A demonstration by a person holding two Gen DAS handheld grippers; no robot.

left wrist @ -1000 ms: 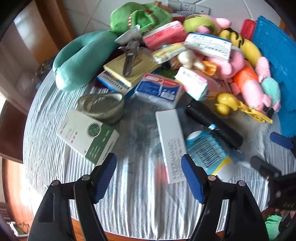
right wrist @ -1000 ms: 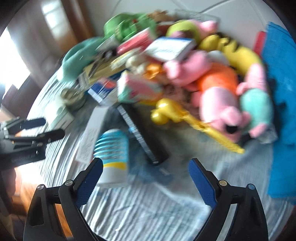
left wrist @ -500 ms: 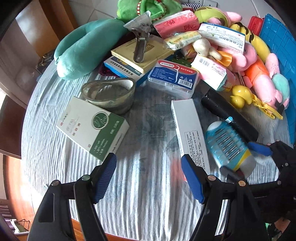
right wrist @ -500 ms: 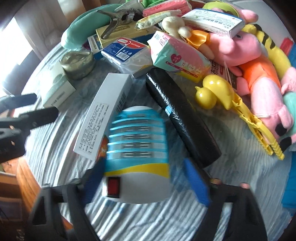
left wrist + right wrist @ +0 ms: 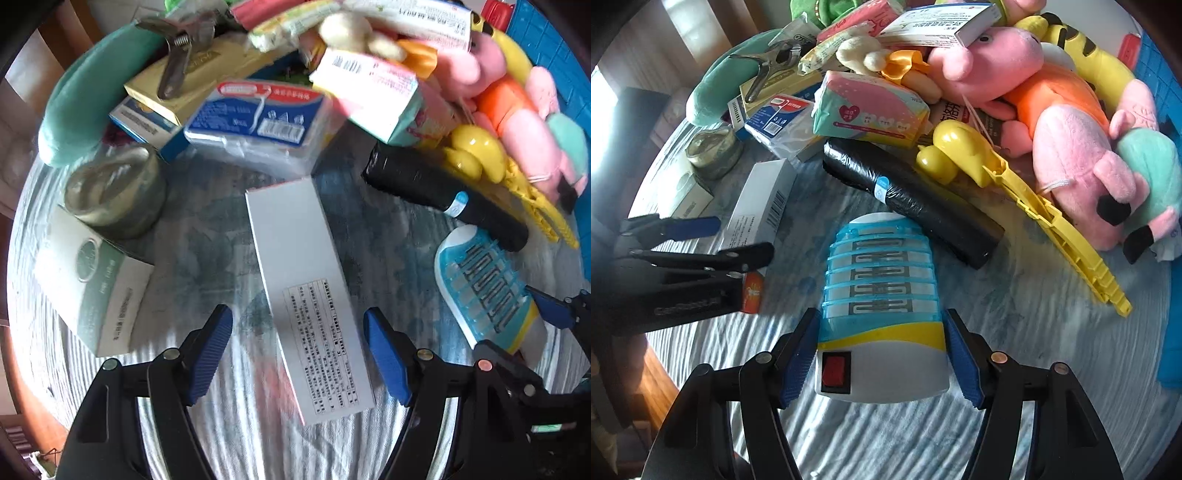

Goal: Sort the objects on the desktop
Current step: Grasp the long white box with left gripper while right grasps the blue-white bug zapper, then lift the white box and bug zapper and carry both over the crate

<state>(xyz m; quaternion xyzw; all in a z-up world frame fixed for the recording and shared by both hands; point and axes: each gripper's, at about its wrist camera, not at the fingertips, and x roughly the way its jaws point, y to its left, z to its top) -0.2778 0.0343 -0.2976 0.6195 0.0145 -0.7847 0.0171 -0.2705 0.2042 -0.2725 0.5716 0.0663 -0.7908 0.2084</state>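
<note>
A long white box (image 5: 306,295) lies flat on the striped cloth, its near end between the open fingers of my left gripper (image 5: 298,352); it also shows in the right wrist view (image 5: 759,206). A blue, white and yellow plug-in mosquito lamp (image 5: 881,306) with a red switch lies between the blue pads of my right gripper (image 5: 881,360), which touch its two sides. The lamp also shows in the left wrist view (image 5: 484,291), with the right gripper at its near end.
A black roll (image 5: 912,201) lies just beyond the lamp. Behind it is a heap of plush toys (image 5: 1067,122), a yellow duck clip (image 5: 1015,181), tissue packs and boxes. A tape roll (image 5: 114,188) and a green-white box (image 5: 92,284) lie left of the white box.
My left gripper has moved forward, so the white box now lies between its fingers. My right gripper has narrowed onto the sides of the mosquito lamp.
</note>
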